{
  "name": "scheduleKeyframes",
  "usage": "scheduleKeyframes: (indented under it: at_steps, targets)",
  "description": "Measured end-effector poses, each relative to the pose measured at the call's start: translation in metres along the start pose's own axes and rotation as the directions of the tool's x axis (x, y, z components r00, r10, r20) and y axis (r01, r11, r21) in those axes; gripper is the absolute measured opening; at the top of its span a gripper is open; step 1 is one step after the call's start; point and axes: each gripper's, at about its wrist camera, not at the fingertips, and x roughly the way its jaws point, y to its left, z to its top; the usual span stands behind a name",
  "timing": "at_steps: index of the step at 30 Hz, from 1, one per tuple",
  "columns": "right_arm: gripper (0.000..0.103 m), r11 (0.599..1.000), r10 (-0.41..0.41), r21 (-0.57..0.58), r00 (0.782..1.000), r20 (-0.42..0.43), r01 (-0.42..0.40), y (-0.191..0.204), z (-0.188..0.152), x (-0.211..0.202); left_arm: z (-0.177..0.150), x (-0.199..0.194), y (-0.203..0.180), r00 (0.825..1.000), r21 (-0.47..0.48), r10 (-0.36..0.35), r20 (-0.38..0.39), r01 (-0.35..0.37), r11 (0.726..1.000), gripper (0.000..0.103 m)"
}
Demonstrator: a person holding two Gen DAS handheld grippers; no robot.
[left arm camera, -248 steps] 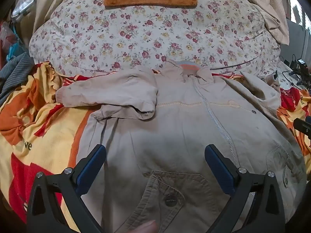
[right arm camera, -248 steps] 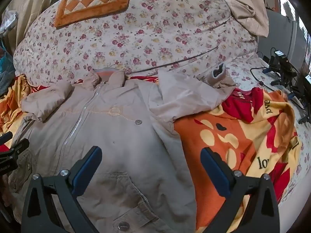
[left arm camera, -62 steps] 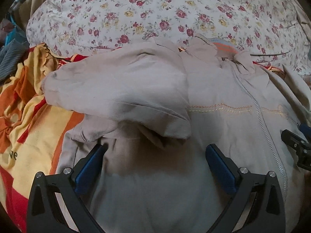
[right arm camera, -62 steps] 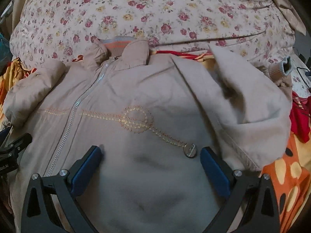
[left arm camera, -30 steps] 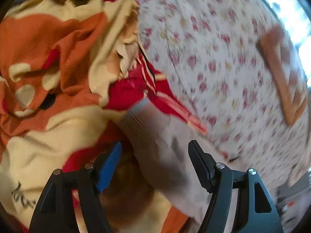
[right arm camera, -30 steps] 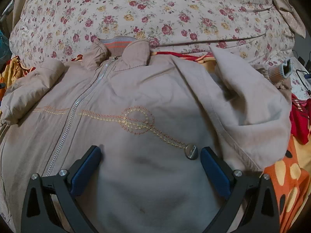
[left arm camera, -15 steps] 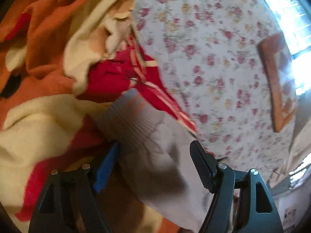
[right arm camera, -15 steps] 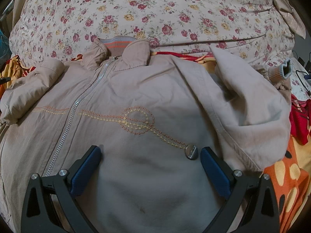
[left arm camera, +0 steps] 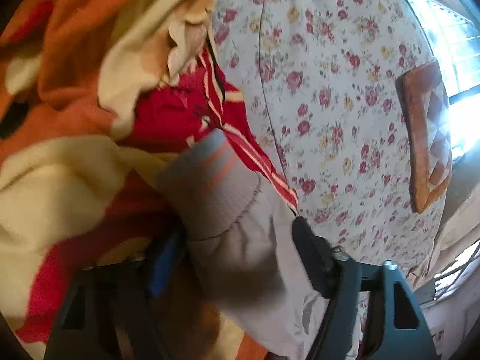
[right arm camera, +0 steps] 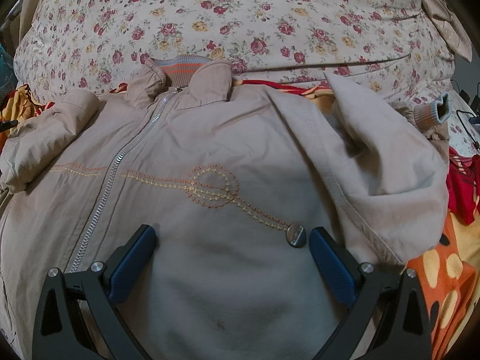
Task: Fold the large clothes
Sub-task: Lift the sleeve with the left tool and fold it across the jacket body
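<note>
A beige zip-up jacket [right arm camera: 228, 198] lies face up on the bed, collar toward the pillows. My right gripper [right arm camera: 232, 240] is open and hovers low over its chest, beside a metal snap button [right arm camera: 295, 234]. The jacket's right sleeve [right arm camera: 390, 162] is bent over the body, its ribbed cuff [right arm camera: 435, 114] at the far right. In the left wrist view, the left sleeve [left arm camera: 249, 255] with its grey, orange-striped cuff [left arm camera: 210, 180] lies between the fingers of my left gripper [left arm camera: 237, 246], which is open around it. The view is blurred.
A floral quilt [right arm camera: 240, 15] rises behind the jacket, with an orange checked cushion [left arm camera: 426, 132] on it. An orange, yellow and red blanket [left arm camera: 75, 105] lies under the jacket and shows at the right [right arm camera: 450, 270]. Cables [right arm camera: 468, 120] lie at the far right edge.
My left gripper has moved forward along the left sleeve so the sleeve near the cuff sits deeper between its fingers. The right gripper and the jacket body have not moved.
</note>
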Motion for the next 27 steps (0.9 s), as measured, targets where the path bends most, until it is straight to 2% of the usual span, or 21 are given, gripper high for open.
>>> scheduleKeyframes:
  at_steps: [1, 3, 5, 7, 8, 9, 11, 12, 14, 15, 16, 17, 19, 20, 21, 22, 23, 24, 26, 27]
  targets:
    - [0.103, 1.0, 0.0, 0.0, 1.0, 0.0, 0.0, 0.0, 0.0, 0.0, 0.001, -0.004, 0.002, 0.999, -0.003, 0.024, 0.022, -0.024, 1.0, 0.023]
    - [0.103, 1.0, 0.0, 0.0, 1.0, 0.0, 0.0, 0.0, 0.0, 0.0, 0.002, -0.012, 0.006, 0.995, -0.012, 0.074, 0.063, -0.074, 0.997, 0.012]
    - [0.103, 1.0, -0.001, -0.001, 1.0, 0.001, 0.001, 0.0, 0.0, 0.0, 0.002, -0.015, 0.004, 0.993, -0.006, 0.087, 0.078, -0.086, 0.996, 0.006]
    - [0.103, 1.0, 0.002, 0.0, 1.0, 0.0, -0.002, 0.0, 0.0, 0.0, 0.0, -0.028, -0.003, 0.984, 0.01, 0.104, 0.142, -0.106, 0.994, 0.002]
    - [0.103, 1.0, 0.004, -0.003, 1.0, -0.007, -0.004, -0.001, 0.0, -0.001, 0.0, -0.043, -0.007, 0.97, 0.001, 0.109, 0.216, -0.112, 0.994, 0.002]
    - [0.102, 1.0, 0.006, -0.012, 1.0, -0.017, -0.007, -0.001, 0.001, -0.002, 0.0, -0.069, -0.013, 0.938, -0.008, 0.118, 0.327, -0.122, 0.992, 0.002]
    - [0.089, 1.0, 0.001, -0.002, 1.0, -0.006, -0.001, -0.008, 0.003, -0.017, -0.004, -0.12, -0.026, 0.813, -0.018, 0.201, 0.547, -0.228, 0.974, 0.002]
    - [0.082, 1.0, 0.0, 0.017, 1.0, 0.018, -0.001, -0.015, 0.004, -0.029, -0.007, -0.14, -0.033, 0.739, -0.027, 0.249, 0.626, -0.299, 0.954, 0.002]
    - [0.084, 0.997, 0.006, 0.073, 0.997, 0.081, -0.012, -0.04, 0.005, -0.058, -0.009, -0.162, -0.039, 0.649, -0.033, 0.289, 0.704, -0.376, 0.926, 0.002]
    - [0.089, 0.996, 0.004, 0.094, 0.995, 0.096, -0.013, -0.051, 0.005, -0.068, -0.008, -0.169, -0.039, 0.628, -0.039, 0.299, 0.719, -0.392, 0.919, 0.002]
    - [0.094, 0.993, -0.005, 0.117, 0.994, 0.108, -0.008, -0.066, 0.004, -0.079, -0.008, -0.17, -0.039, 0.628, -0.035, 0.299, 0.718, -0.397, 0.917, 0.002]
    - [0.095, 0.992, -0.016, 0.13, 0.994, 0.109, 0.001, -0.077, 0.002, -0.085, -0.008, -0.167, -0.04, 0.639, -0.025, 0.297, 0.709, -0.398, 0.917, 0.002]
    - [0.096, 0.989, -0.058, 0.139, 0.994, 0.096, 0.045, -0.098, -0.003, -0.095, -0.01, -0.153, -0.047, 0.705, 0.025, 0.251, 0.664, -0.356, 0.934, 0.002]
    - [0.096, 0.988, -0.084, 0.139, 0.992, 0.091, 0.071, -0.106, -0.007, -0.097, -0.014, -0.148, -0.054, 0.726, 0.053, 0.226, 0.65, -0.34, 0.939, 0.002]
    - [0.096, 0.987, -0.102, 0.137, 0.991, 0.09, 0.089, -0.112, -0.01, -0.099, -0.021, -0.139, -0.068, 0.758, 0.11, 0.177, 0.628, -0.312, 0.944, 0.002]
    - [0.096, 0.985, -0.122, 0.137, 0.989, 0.086, 0.109, -0.117, -0.015, -0.099, -0.028, -0.133, -0.081, 0.782, 0.162, 0.137, 0.608, -0.291, 0.943, 0.002]
    - [0.096, 0.983, -0.132, 0.139, 0.988, 0.08, 0.12, -0.122, -0.018, -0.099, -0.038, -0.123, -0.098, 0.81, 0.23, 0.094, 0.579, -0.272, 0.934, 0.002]
    - [0.096, 0.982, -0.139, 0.142, 0.988, 0.067, 0.129, -0.127, -0.021, -0.096, -0.055, -0.106, -0.123, 0.852, 0.334, 0.037, 0.522, -0.245, 0.91, 0.002]
    - [0.096, 0.977, -0.149, 0.162, 0.987, 0.057, 0.138, -0.135, -0.026, -0.096, -0.084, -0.085, -0.156, 0.901, 0.457, -0.017, 0.434, -0.204, 0.866, 0.002]
    - [0.096, 0.974, -0.147, 0.18, 0.988, 0.057, 0.134, -0.14, -0.028, -0.096, -0.107, -0.067, -0.177, 0.928, 0.525, -0.037, 0.371, -0.176, 0.833, 0.002]
